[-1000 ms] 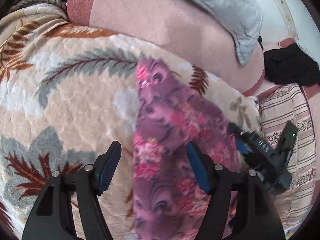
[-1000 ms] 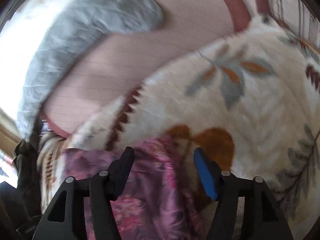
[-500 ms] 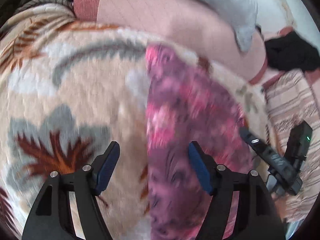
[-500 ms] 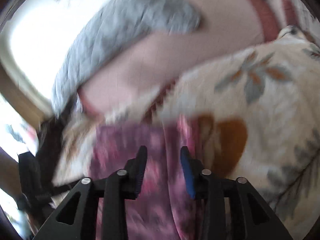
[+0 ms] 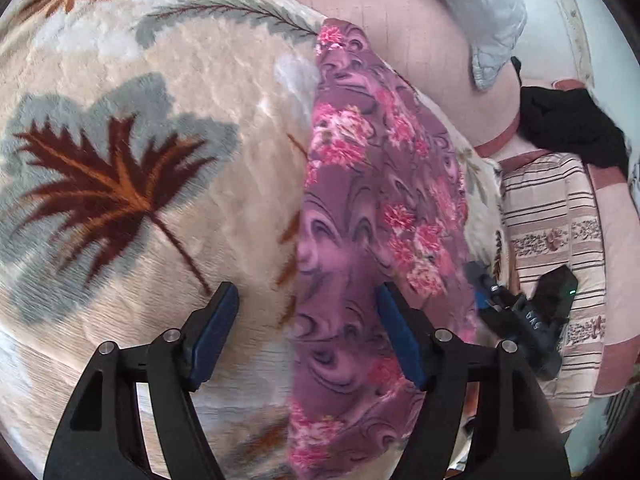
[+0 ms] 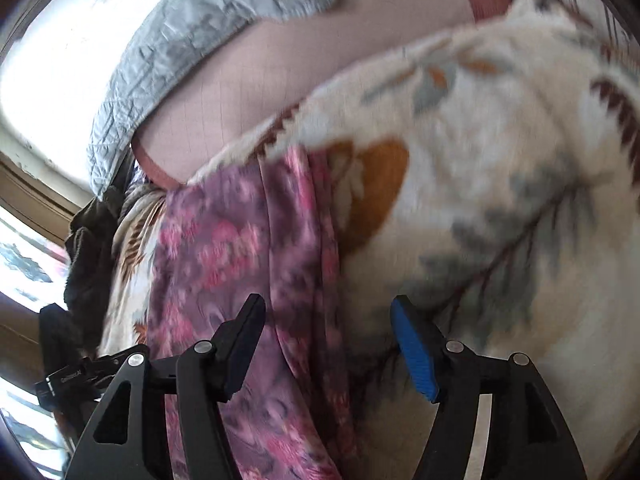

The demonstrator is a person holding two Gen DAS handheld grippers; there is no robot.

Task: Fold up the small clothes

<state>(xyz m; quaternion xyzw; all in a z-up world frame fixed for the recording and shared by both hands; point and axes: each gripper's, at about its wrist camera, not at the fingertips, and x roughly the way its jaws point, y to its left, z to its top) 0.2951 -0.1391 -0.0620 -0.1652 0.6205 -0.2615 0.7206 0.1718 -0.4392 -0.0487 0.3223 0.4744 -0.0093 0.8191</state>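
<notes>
A purple garment with pink flowers (image 5: 372, 208) lies in a long narrow strip on a cream blanket with a leaf pattern (image 5: 140, 128). My left gripper (image 5: 306, 312) is open and empty above the strip's left edge. The right gripper (image 5: 516, 316) shows beside the strip's right edge in the left wrist view. In the right wrist view the garment (image 6: 248, 264) runs up the middle left, with a lengthwise fold along its right side. My right gripper (image 6: 328, 328) is open and empty over that folded edge.
A pink sheet (image 5: 404, 12) and a grey quilted pillow (image 5: 484, 12) lie beyond the blanket. A black cloth (image 5: 572, 128) and a striped cushion (image 5: 548, 216) sit to the right. A window (image 6: 52, 52) is at the left of the right wrist view.
My right gripper closed partway half a second ago and is now wide open again, nearer the garment. My left gripper stayed open and moved left, so the garment's edge now lies between its fingers.
</notes>
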